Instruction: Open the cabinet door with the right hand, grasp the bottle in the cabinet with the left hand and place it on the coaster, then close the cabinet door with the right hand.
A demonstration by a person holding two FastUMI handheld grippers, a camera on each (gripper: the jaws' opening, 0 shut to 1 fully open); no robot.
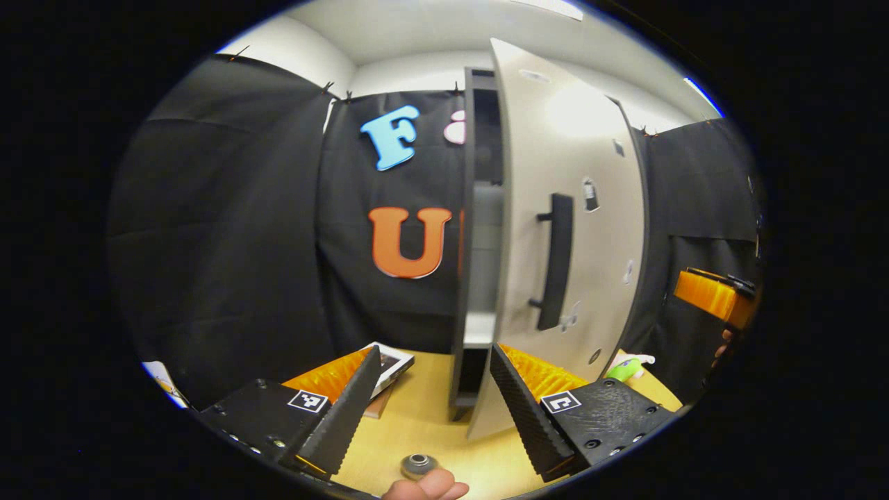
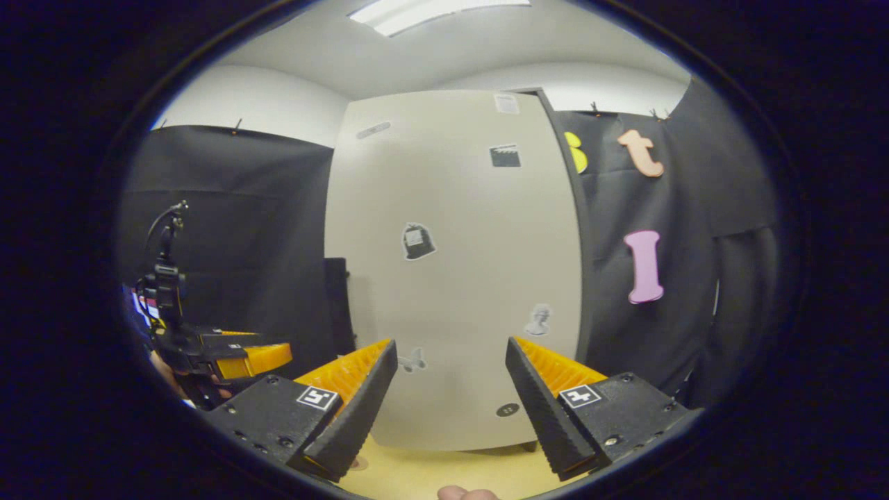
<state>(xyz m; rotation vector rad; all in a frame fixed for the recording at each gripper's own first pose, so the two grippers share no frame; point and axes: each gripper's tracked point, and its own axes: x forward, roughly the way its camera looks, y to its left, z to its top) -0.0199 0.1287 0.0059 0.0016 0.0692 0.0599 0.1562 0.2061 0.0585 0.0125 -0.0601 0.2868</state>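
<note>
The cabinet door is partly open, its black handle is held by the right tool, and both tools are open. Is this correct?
Not quite. The right tool holds nothing: in the right gripper view its fingers stand apart before the cabinet door, touching nothing. In the left gripper view the black handle is free. The door is ajar, and the left tool is open.

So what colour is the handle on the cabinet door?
Black. The handle is a vertical bar on the pale beige cabinet door, clearest in the left gripper view.

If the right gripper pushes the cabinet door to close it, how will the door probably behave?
The cabinet door looks like a flat rigid panel, so it should swing without bending. It stands partly open, so a push would probably turn it shut. Its smooth face may let the jaws slide; the black handle offers better purchase.
</note>
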